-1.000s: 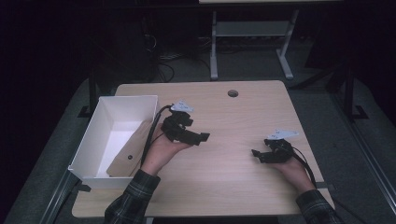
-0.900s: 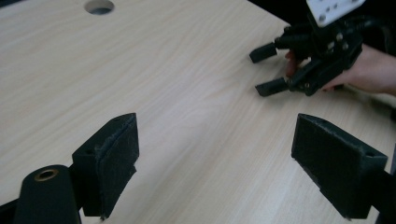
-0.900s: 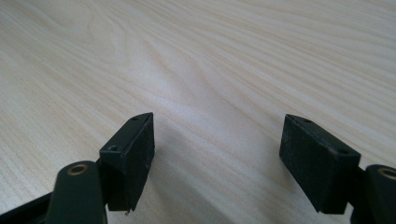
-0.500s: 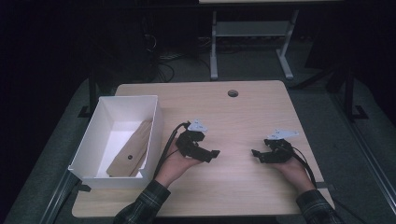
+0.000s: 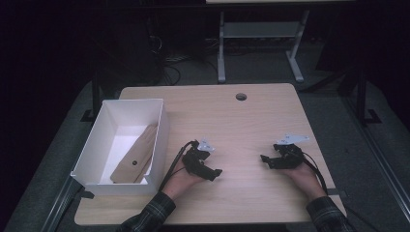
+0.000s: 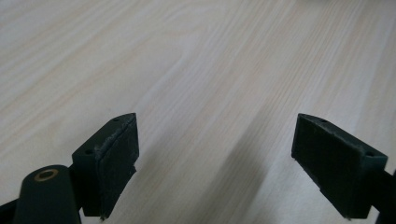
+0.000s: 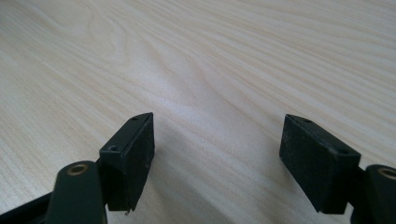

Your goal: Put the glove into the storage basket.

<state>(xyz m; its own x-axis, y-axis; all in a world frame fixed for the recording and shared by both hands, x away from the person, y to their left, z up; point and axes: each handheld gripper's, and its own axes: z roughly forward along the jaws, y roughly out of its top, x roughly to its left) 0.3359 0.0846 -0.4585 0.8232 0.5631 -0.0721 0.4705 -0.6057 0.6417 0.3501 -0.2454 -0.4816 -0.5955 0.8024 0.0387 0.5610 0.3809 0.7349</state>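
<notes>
A white box (image 5: 159, 126) stands on the left part of the wooden table (image 5: 232, 121). Inside it lies a flat brown piece (image 5: 136, 154) with a small dark hole. My left gripper (image 5: 216, 173) rests low on the table just right of the box, jaws pointing right. In the left gripper view it (image 6: 217, 165) is open over bare wood, nothing between the pads. My right gripper (image 5: 264, 158) rests at the table's right front, jaws pointing left. In the right gripper view it (image 7: 219, 161) is open over bare wood too.
A round cable hole (image 5: 241, 96) sits near the table's far edge. Behind the table stands a grey metal frame (image 5: 261, 34) on a dark floor with cables. Bare wood lies between the two grippers.
My left gripper has moved from beside the box's far end toward the person and to the right, down to the table. The right gripper has hardly moved.
</notes>
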